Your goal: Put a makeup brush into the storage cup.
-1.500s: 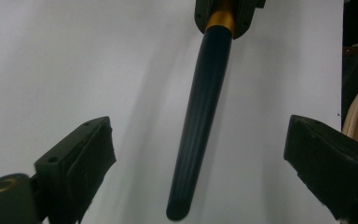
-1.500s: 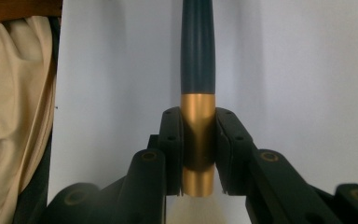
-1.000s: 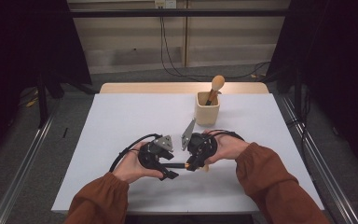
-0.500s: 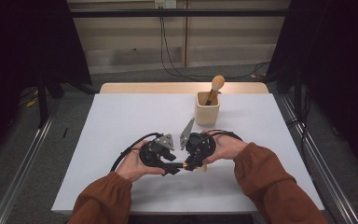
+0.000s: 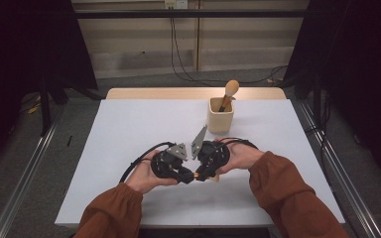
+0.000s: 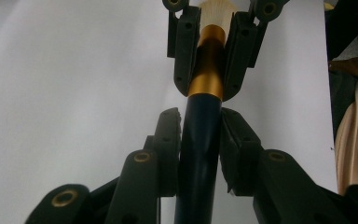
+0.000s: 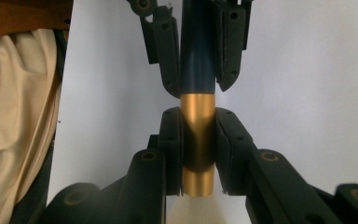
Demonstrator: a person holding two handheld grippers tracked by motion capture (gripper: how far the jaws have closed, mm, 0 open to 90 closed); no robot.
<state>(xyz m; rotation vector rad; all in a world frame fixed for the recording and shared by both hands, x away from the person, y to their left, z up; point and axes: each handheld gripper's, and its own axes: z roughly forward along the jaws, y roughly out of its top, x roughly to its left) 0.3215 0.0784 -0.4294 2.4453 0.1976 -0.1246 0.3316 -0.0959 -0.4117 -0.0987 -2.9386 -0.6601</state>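
In the high view, two hands in brown sleeves come in over the near edge of the white desk. The left gripper and the right gripper meet nose to nose, near the middle of the desk and closer to its near edge. A small bit of a makeup brush shows between them, with a gold spot on it. Toward the far edge, a bit right of the middle, stands a tan cup with a second brush sticking up out of it, tilted to the right.

In the left gripper view, the left gripper has its two black jaws pressed on the dark blue handle of the makeup brush. Farther up, the right gripper is clamped on the gold ring, and pale bristles show past it. The white desk is behind them.

In the right gripper view, the right gripper squeezes the gold ring of the makeup brush. Above it, the left gripper grips the dark blue handle. So both grippers hold the same brush, one right next to the other, above the desk.
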